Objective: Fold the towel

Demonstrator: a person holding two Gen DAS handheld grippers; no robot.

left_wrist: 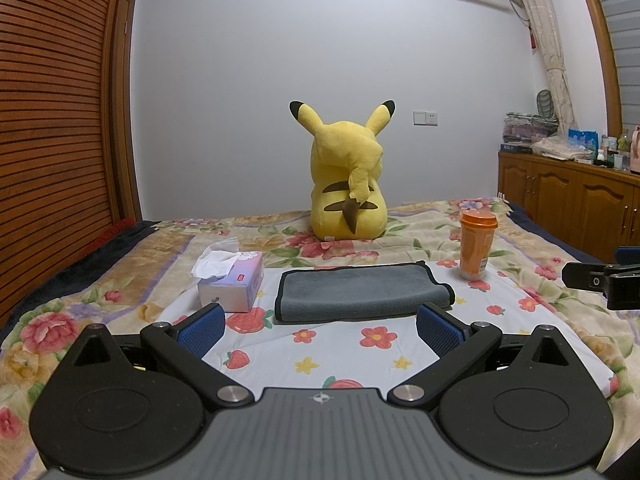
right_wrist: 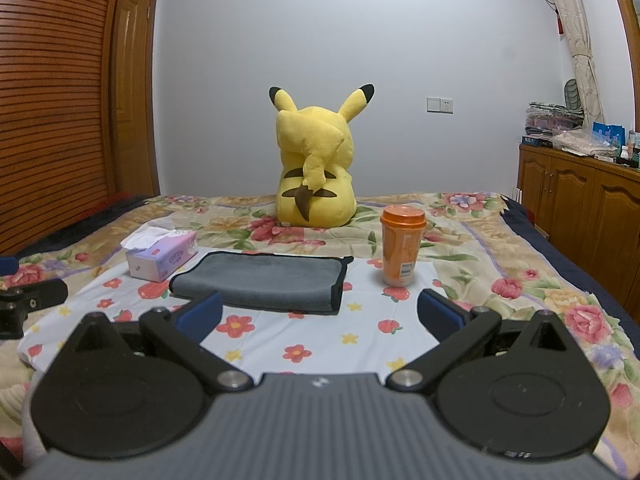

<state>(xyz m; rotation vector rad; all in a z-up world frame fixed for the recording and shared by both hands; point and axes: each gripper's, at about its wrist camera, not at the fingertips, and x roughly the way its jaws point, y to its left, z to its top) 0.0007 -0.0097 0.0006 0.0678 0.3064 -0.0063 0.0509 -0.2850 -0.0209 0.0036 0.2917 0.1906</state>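
A grey towel (left_wrist: pixel 360 292) with a black edge lies folded flat on a white flowered cloth (left_wrist: pixel 340 352) on the bed; it also shows in the right wrist view (right_wrist: pixel 264 280). My left gripper (left_wrist: pixel 320 326) is open and empty, just short of the towel's near edge. My right gripper (right_wrist: pixel 320 314) is open and empty, near the towel's front right corner. Part of the right gripper shows at the right edge of the left wrist view (left_wrist: pixel 600 280), and part of the left gripper shows at the left edge of the right wrist view (right_wrist: pixel 24 304).
A tissue box (left_wrist: pixel 236 284) stands left of the towel. An orange cup with a lid (left_wrist: pixel 476 244) stands to its right. A yellow plush toy (left_wrist: pixel 348 176) sits behind. A slatted wooden wardrobe (left_wrist: pixel 52 120) is on the left, wooden cabinets (left_wrist: pixel 568 200) on the right.
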